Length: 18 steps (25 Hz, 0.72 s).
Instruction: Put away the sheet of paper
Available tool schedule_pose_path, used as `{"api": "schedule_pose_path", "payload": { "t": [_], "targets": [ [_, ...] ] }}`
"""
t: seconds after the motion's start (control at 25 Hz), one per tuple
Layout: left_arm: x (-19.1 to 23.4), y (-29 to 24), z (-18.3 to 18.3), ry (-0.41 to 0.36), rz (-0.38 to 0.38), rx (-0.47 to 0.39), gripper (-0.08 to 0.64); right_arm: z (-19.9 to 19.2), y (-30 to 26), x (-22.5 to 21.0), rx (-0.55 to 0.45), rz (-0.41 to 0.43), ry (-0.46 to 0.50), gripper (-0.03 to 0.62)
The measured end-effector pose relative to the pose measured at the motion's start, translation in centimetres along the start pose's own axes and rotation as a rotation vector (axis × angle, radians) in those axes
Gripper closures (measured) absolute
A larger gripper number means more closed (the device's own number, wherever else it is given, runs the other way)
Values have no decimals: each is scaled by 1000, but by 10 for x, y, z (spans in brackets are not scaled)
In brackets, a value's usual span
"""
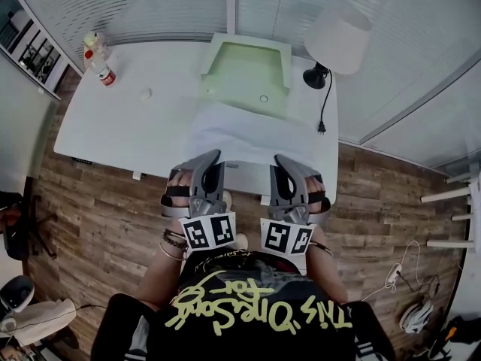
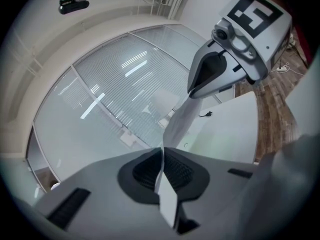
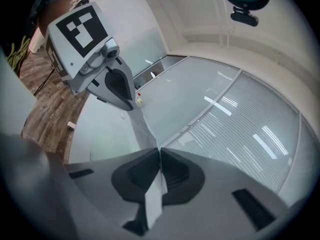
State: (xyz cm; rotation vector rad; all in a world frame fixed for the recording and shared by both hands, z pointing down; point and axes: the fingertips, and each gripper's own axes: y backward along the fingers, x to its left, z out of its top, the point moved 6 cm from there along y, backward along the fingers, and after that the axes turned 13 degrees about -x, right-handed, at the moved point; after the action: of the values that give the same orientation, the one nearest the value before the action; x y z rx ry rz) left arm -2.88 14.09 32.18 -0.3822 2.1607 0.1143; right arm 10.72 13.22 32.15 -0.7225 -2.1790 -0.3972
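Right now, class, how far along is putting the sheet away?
Done: the left gripper and right gripper are each shut on the sheet. In hand: the sheet is held over the table, short of the green tray. Left: probably lay it in that tray and let go.

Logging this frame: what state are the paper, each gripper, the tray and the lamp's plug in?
sheet of paper: near edge held up, pinched at two spots
left gripper: shut on the sheet of paper
right gripper: shut on the sheet of paper
tray: no paper inside yet
lamp plug: loose on the table
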Motion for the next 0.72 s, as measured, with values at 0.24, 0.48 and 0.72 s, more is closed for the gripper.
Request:
{"api": "schedule_pose_path", "payload": {
  "t": [0.24, 0.48, 0.72],
  "targets": [
    [3, -10, -11, 9, -26, 6, 551, -3, -14, 1, 12, 6, -8, 584],
    [8, -26, -22, 15, -43, 7, 551, -11, -32, 0, 24, 15, -17, 584],
    [14, -40, -32, 22, -58, 6, 551, -16, -49, -2, 35, 20, -21, 584]
  ]
}}
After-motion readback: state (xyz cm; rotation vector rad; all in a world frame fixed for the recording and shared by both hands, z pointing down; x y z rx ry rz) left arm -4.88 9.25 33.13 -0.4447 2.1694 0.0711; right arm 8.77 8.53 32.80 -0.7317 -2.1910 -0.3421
